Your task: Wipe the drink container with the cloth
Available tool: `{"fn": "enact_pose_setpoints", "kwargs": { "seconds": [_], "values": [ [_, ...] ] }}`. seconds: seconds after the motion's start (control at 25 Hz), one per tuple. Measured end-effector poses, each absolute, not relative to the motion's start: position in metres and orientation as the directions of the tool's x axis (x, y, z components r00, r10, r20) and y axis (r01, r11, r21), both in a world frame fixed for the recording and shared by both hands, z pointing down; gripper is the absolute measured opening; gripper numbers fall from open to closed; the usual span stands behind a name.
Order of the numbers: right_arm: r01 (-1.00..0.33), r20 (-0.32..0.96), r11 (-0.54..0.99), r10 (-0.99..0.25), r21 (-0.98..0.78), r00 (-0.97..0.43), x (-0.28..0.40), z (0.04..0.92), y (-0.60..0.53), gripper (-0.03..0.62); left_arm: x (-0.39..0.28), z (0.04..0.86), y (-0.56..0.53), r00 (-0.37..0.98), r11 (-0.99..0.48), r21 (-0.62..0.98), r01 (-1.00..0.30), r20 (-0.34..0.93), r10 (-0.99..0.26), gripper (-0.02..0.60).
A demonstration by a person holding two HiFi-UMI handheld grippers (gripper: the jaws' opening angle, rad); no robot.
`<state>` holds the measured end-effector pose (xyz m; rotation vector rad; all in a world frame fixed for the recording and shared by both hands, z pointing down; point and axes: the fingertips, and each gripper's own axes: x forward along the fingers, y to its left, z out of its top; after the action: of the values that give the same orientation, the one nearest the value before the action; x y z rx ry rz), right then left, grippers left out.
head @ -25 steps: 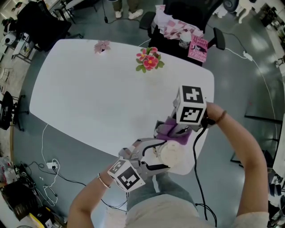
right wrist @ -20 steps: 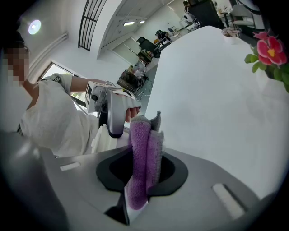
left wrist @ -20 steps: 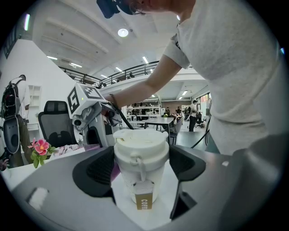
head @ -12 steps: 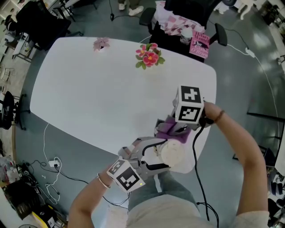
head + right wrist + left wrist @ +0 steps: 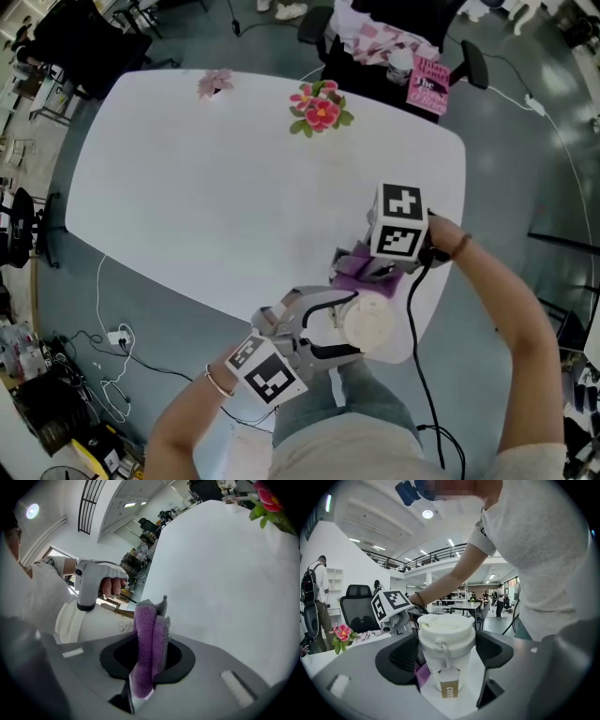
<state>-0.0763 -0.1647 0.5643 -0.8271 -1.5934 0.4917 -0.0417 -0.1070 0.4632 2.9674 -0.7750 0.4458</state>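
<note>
Head view: left tongs (image 5: 349, 325) are clamping the white lidded drink cup (image 5: 371, 323) steady while right tongs (image 5: 364, 272) are pinching a folded purple cloth (image 5: 352, 275) against its side for wiping.

The right tool (image 5: 146, 667) has its jaws pressed on a folded purple cloth (image 5: 149, 634), which stands up between them. Just left of the cloth is the white drink container (image 5: 101, 623). The white worktop (image 5: 225, 573) spreads ahead and to the right.

Desk (image 5: 216, 187) is lying open ahead; flowers (image 5: 320, 106) are standing at its far edge; cup (image 5: 367, 323) is crowding the near corner.
</note>
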Motion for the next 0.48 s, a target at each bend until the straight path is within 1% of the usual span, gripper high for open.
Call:
{"fn": "enact_pose_setpoints", "kwargs": {
  "seconds": [0.48],
  "values": [
    [0.219,0.688,0.678,0.725,-0.702,-0.041,-0.075,0.592,-0.164,0.064,-0.042,0.463,-0.107,0.837,-0.873,-0.029,-0.486,0.274,-0.475,0.383]
  ]
}}
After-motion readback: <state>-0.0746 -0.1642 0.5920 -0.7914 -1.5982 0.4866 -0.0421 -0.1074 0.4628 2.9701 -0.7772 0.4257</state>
